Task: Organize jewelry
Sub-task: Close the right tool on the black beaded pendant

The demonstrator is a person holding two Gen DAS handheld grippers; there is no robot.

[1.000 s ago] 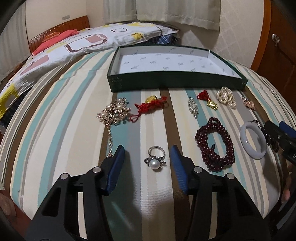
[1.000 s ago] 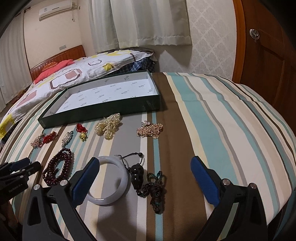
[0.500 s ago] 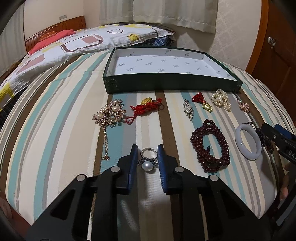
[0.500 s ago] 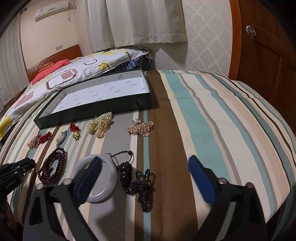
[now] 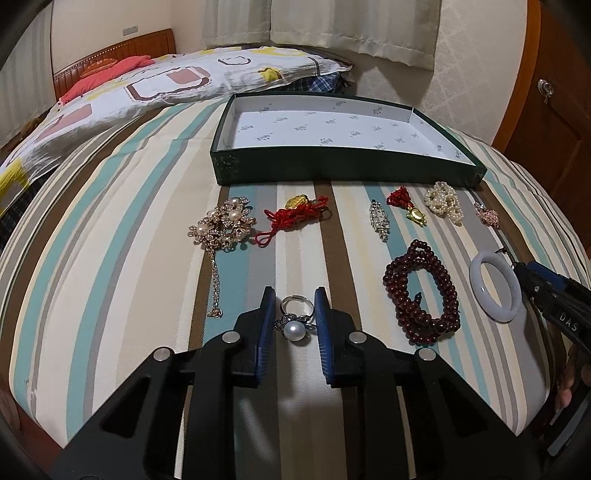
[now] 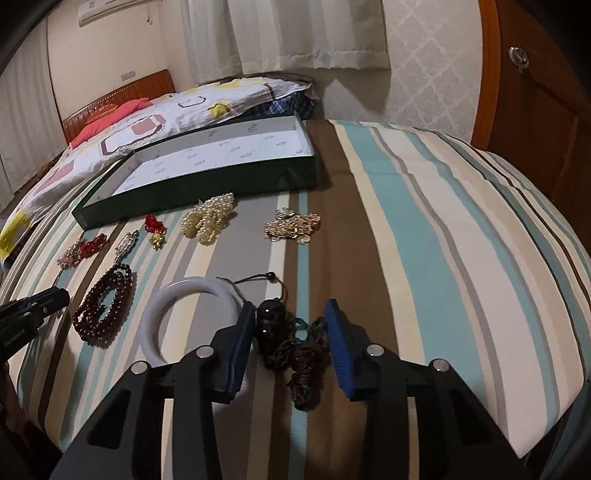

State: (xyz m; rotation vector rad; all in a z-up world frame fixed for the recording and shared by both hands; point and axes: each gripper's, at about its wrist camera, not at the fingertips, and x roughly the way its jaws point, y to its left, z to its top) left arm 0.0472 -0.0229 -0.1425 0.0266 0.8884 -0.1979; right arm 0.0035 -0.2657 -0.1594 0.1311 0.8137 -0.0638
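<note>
A striped bedspread in teal, cream, brown and grey is being used as the working surface on a bed, with a patterned quilt at the far left, curtains behind and a wooden door at the right. A shallow green box with a white printed lining is being shown at the far middle of the bedspread.

At the near middle, a pearl ring is being enclosed by the left gripper; its blue pads are drawn in close on either side of the silver band, though contact cannot be told. At the near right, a dark pendant on a knotted cord is being flanked by the right gripper, whose jaws are partly spread, the left pad just beside the pendant. A white bangle and a dark red bead strand are being left lying between the two grippers.

Open striped cloth is being left at the right of the bedspread, up to its rounded edge.
</note>
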